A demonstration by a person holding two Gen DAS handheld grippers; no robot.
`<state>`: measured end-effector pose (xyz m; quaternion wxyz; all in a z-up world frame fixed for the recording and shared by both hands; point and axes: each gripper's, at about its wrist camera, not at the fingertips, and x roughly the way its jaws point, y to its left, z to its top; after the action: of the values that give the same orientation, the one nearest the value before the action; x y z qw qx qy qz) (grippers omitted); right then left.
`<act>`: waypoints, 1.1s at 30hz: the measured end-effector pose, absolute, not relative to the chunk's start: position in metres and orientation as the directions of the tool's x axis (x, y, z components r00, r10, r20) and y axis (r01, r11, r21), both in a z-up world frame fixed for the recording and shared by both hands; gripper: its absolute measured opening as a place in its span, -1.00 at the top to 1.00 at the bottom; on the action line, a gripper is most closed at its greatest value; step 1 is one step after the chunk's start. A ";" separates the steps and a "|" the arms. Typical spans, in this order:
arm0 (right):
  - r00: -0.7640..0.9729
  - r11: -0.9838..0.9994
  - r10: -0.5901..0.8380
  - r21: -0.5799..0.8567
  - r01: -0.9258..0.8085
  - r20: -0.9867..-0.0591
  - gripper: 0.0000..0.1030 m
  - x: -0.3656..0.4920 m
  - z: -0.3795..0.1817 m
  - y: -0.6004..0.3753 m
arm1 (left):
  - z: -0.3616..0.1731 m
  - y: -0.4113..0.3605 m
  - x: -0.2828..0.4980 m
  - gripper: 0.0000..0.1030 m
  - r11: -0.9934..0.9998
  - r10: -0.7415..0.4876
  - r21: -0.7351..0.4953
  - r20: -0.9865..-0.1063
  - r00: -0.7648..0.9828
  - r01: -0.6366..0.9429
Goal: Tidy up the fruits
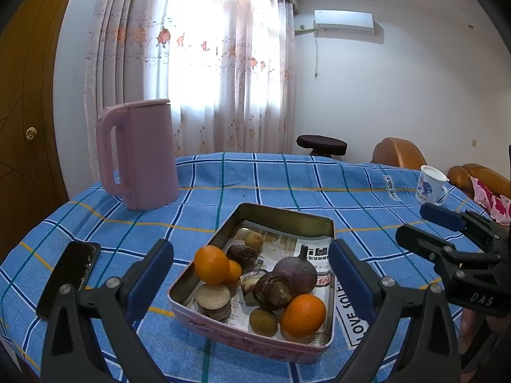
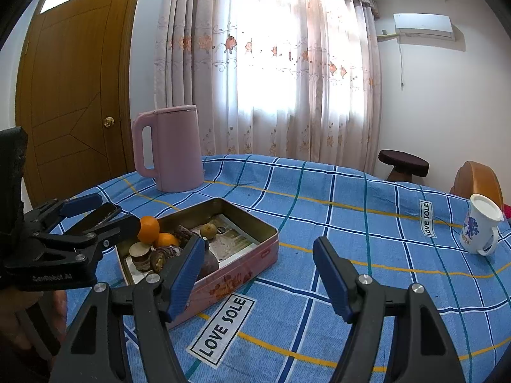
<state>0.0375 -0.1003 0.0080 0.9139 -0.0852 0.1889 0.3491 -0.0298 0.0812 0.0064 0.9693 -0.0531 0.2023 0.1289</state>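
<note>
A pink metal tin [image 1: 236, 340] lined with newspaper holds the fruit: an orange [image 1: 211, 264] at its left, a second orange [image 1: 303, 314] at the front right, a dark purple round fruit [image 1: 295, 269], brown dates and small yellow-green fruits. The tin [image 2: 242, 274] also shows in the right wrist view. My left gripper [image 1: 252, 268] is open and empty, its fingers on either side of the tin's near end, above it. My right gripper [image 2: 258, 271] is open and empty, over the cloth just right of the tin. It shows in the left wrist view [image 1: 424, 223] too.
A pink kettle [image 1: 137, 156] stands at the back left of the blue checked tablecloth [image 1: 287, 185]. A black phone [image 1: 68, 277] lies at the left. A white mug [image 2: 480, 228] stands at the right edge. Brown chairs and a dark stool stand beyond the table.
</note>
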 end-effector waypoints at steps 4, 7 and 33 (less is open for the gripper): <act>0.687 0.743 0.606 -0.025 -0.669 -0.401 -0.39 0.036 0.008 -0.101 | 0.007 0.079 -0.030 -0.95 0.961 0.233 -0.041 -0.406 0.884 -0.272; 0.690 0.744 0.606 -0.023 -0.667 -0.396 -0.39 0.036 0.009 -0.103 | 0.008 0.079 -0.031 -0.97 0.961 0.234 -0.043 -0.400 0.886 -0.273; 0.710 0.757 0.590 -0.042 -0.652 -0.385 -0.39 0.033 0.008 -0.111 | 0.011 0.075 -0.030 -1.00 0.960 0.227 -0.057 -0.414 0.882 -0.274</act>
<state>0.0332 -0.1113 0.0080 0.9204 -0.0875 0.1770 0.3374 -0.0305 0.0752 0.0114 0.9683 -0.0571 0.2060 0.1295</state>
